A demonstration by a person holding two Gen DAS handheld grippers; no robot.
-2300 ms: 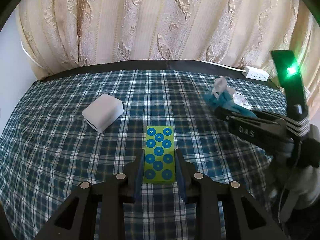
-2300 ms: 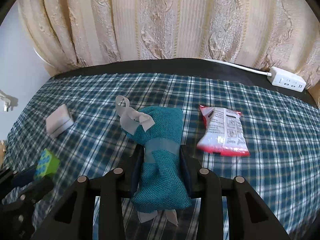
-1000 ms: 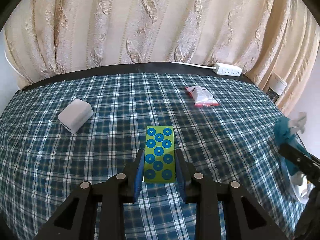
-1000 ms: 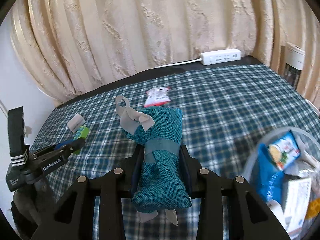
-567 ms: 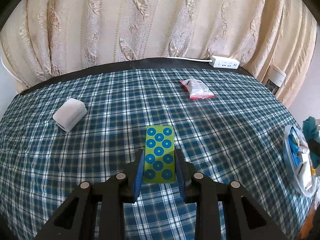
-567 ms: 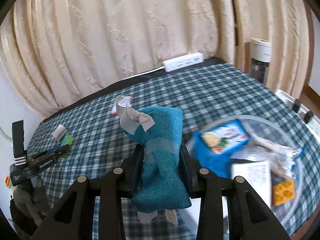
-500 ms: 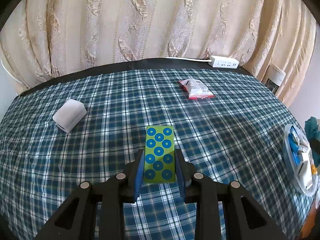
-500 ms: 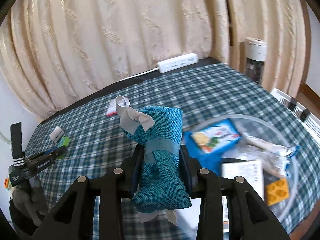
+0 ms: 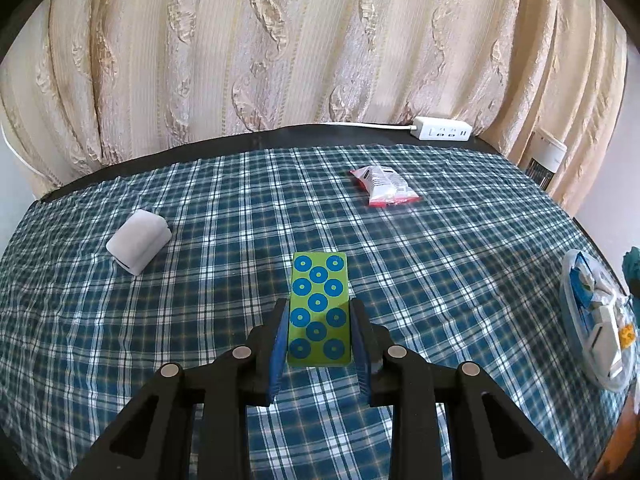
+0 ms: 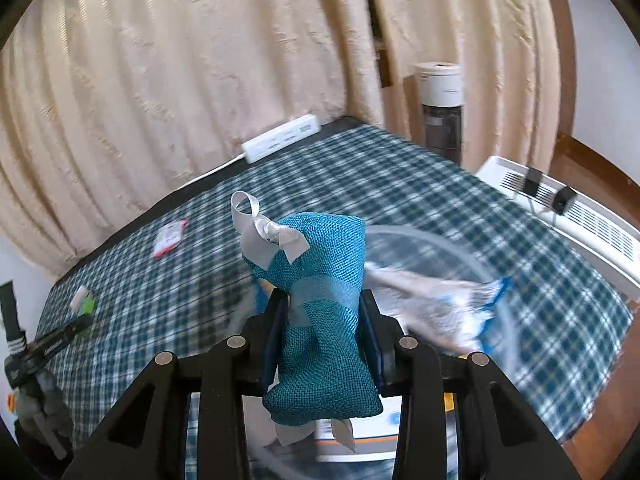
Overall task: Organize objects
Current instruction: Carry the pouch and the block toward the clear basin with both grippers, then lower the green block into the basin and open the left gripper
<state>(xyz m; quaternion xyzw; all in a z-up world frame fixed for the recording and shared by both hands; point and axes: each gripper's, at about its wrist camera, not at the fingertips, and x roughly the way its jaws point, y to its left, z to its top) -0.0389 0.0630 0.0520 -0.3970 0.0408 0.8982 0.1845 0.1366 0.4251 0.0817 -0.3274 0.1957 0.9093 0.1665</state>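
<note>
Teal woven pouch, grey ribbon-tied

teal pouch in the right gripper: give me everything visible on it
The teal pouch is a small coarse-weave fabric sachet with a paler band round its middle and grey ribbon tied in a loop at the top; ribbon ends hang below. It stands upright, pinched at the waist by the right gripper, held above the clear bowl of packets, touching nothing else.
</note>
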